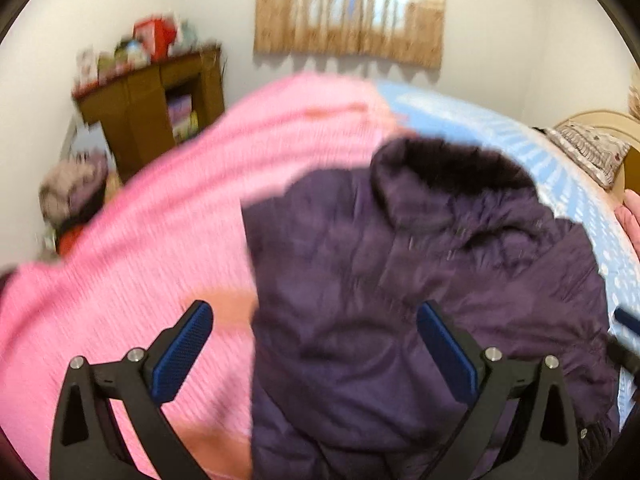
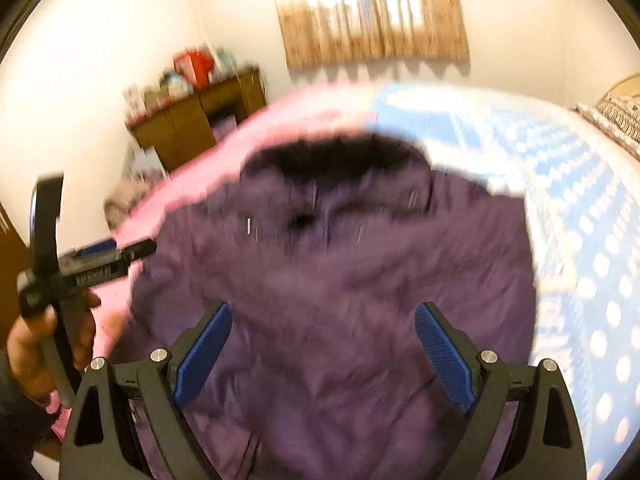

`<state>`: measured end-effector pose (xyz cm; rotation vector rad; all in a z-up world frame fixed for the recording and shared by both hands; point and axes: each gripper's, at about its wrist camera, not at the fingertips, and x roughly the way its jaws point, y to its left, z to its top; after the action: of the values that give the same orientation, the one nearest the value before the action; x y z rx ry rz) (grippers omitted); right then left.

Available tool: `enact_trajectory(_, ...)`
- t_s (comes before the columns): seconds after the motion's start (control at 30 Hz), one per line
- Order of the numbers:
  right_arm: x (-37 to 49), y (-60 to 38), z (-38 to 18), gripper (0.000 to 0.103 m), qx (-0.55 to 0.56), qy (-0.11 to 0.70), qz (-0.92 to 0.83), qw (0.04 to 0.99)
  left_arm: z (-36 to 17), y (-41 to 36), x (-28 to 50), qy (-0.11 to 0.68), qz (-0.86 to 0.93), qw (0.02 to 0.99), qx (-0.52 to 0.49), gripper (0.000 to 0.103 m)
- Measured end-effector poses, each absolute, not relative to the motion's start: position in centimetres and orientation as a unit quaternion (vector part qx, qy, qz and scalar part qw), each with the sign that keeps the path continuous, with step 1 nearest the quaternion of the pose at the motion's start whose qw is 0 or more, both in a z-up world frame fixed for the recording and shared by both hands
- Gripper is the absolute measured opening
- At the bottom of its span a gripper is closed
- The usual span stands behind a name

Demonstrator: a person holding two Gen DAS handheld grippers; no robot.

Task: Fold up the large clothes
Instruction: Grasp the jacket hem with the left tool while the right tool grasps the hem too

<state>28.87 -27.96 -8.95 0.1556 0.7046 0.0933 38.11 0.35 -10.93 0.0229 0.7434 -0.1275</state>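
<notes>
A dark purple padded jacket (image 1: 420, 280) with a black fur collar (image 1: 448, 164) lies on the bed, collar pointing away. It also shows in the right wrist view (image 2: 340, 280). My left gripper (image 1: 314, 320) is open and empty above the jacket's left edge, where it meets a pink knitted blanket (image 1: 140, 260). My right gripper (image 2: 322, 320) is open and empty above the jacket's lower middle. The left gripper (image 2: 132, 250) shows at the left of the right wrist view, held in a hand (image 2: 32, 352). Both views are motion-blurred.
The bed has a blue sheet with white dots (image 2: 580, 240). A brown cabinet (image 1: 160, 112) with boxes on top stands at the far wall, left. A curtained window (image 1: 352, 8) is behind the bed. A patterned pillow (image 1: 588, 148) lies at the right.
</notes>
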Motion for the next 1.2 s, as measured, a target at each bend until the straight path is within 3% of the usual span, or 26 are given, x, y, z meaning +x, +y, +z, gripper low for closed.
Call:
enact_trajectory(0.27,37.0,-32.9,-6.1,0.093,0.061,0.336,0.019,0.940,-6.4,-3.5,43.9,0.336,-0.090,0.937,0.031,0.103)
enact_trajectory(0.57,45.3,-35.3,-6.5,0.093,0.050,0.357,0.027,0.933,-7.5,-7.0,50.6,0.355,-0.087,0.929,0.063,0.103)
enact_trajectory(1.0,53.8,-34.2,-9.1,0.093,-0.003,0.394,0.065,0.917,-9.6,-11.2,53.9,0.348,-0.149,0.917,0.123,0.103)
enact_trajectory(1.07,54.6,-33.8,-10.0,0.093,-0.022,0.403,0.062,0.913,-10.3,-11.9,54.1,0.346,-0.153,0.915,0.137,0.097)
enact_trajectory(1.13,55.0,-33.5,-10.6,0.080,-0.035,0.408,0.059,0.910,-10.9,-12.2,54.3,0.352,-0.157,0.912,0.141,0.078)
enact_trajectory(1.17,55.1,-33.4,-11.0,0.053,-0.042,0.414,0.061,0.907,-11.1,-12.2,54.3,0.354,-0.161,0.910,0.141,0.070)
enact_trajectory(1.2,55.2,-33.4,-11.3,0.029,-0.048,0.421,0.062,0.904,-11.3,-12.2,54.4,0.356,-0.164,0.909,0.142,0.051)
